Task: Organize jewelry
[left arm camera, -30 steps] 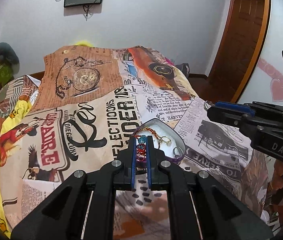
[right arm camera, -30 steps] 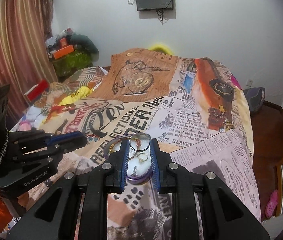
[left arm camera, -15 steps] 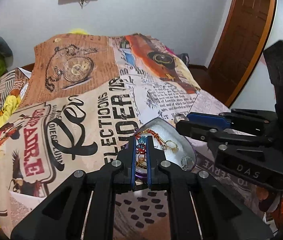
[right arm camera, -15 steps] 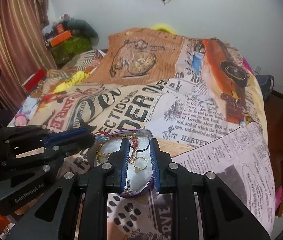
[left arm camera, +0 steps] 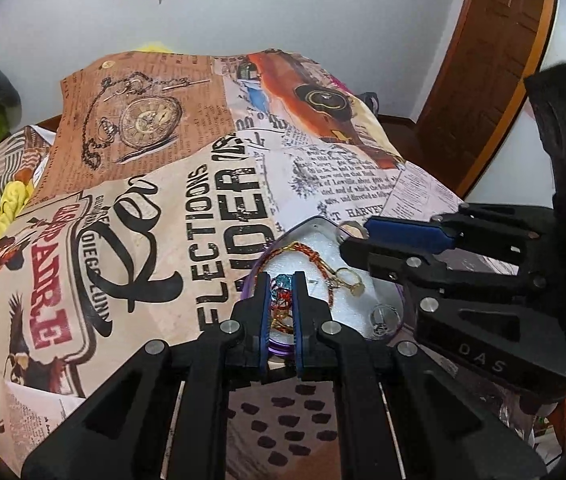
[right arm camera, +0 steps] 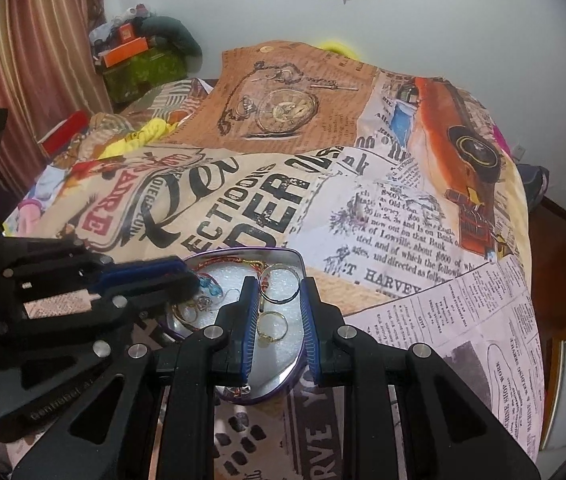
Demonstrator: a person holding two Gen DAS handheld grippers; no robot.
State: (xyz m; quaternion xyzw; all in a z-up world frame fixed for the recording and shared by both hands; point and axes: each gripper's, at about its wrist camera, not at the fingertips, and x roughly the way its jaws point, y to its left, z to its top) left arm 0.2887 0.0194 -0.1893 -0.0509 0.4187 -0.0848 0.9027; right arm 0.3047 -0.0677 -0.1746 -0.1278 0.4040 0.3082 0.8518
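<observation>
Jewelry lies in a shallow heart-shaped tin (right arm camera: 283, 376) with a purple rim and white foam lining, which rests on the near part of a bed covered by a newspaper-print bedspread (right arm camera: 363, 208). In the right wrist view, a large silvery ring (right arm camera: 281, 283) and, nearer the camera, a smaller gold ring (right arm camera: 271, 326) lie on the foam directly in line with the right gripper (right arm camera: 275, 284), one behind the other along the axis of its fingers; the fingers (right arm camera: 246, 292) stand narrowly parted with both rings showing in the gap between them, and whether the pads touch either ring cannot be told. A red-and-gold woven cord (left arm camera: 315, 258) curves across the far part of the tin, its long axis running obliquely from the far side toward the gold ring (left arm camera: 349, 280). In the left wrist view, the left gripper (left arm camera: 282, 280) points steeply down at the near-left side of the tin with its fingers clenched, a blue stone and red beads (left arm camera: 282, 286) showing in the slit between the pads; they appear to be pinched there, though contact is not plainly shown. The two grippers converge on the tin from opposite sides, their tips close together. The rings lie nearer the right gripper, the beaded piece nearer the left, so the coming pick probably falls to whichever hand sits over its own piece.
</observation>
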